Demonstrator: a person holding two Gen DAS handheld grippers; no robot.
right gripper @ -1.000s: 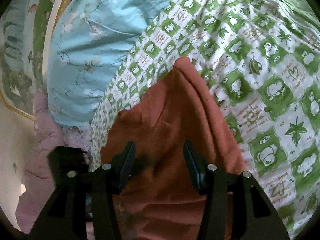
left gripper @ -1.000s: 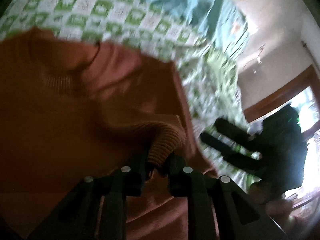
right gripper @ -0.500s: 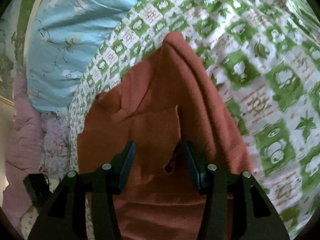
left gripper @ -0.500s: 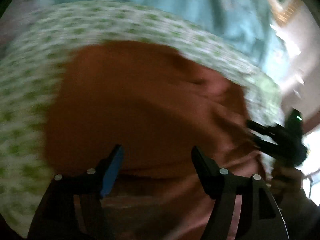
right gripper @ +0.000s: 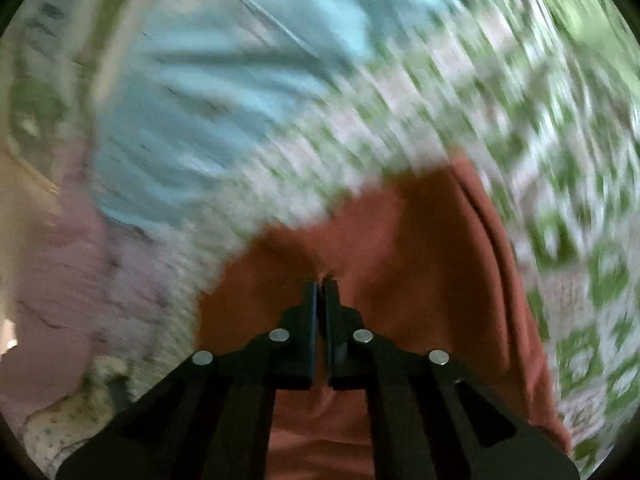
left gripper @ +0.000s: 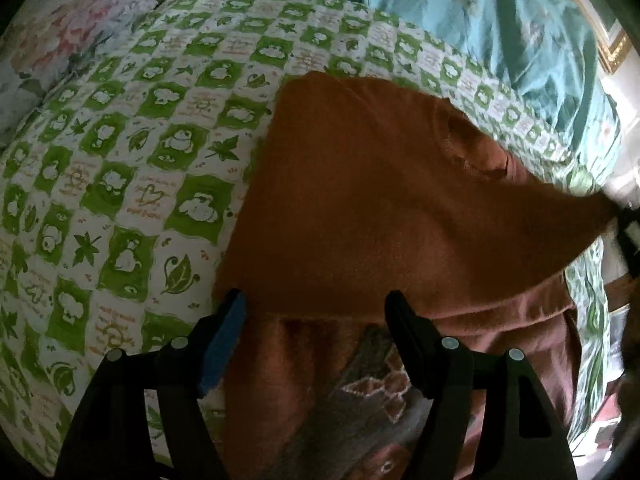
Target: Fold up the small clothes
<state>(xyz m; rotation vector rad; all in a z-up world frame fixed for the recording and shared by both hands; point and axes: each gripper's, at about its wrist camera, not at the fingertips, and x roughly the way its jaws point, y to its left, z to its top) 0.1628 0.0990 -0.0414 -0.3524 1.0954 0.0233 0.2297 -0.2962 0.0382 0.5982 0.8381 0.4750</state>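
A rust-orange sweater (left gripper: 380, 200) lies on the green-and-white checked quilt (left gripper: 120, 160), its upper part folded over. A grey patterned patch (left gripper: 360, 400) shows below the fold. My left gripper (left gripper: 316, 300) hovers over the fold's lower edge, open, with nothing pinched between its fingers. At the right, the sweater is pulled up into a point towards my right gripper (left gripper: 630, 236). In the blurred right wrist view, my right gripper (right gripper: 322, 280) is shut on a pinch of the sweater (right gripper: 420, 260).
A teal floral blanket (left gripper: 480, 20) lies bunched along the far side of the quilt. Pink bedding (right gripper: 60, 280) sits at the left of the right wrist view. A gold picture frame (left gripper: 616, 44) hangs on the wall beyond.
My left gripper let go of the ribbed cuff, opened wide and swung across the sweater. My right gripper closed on the fabric between its fingers and lifted it.
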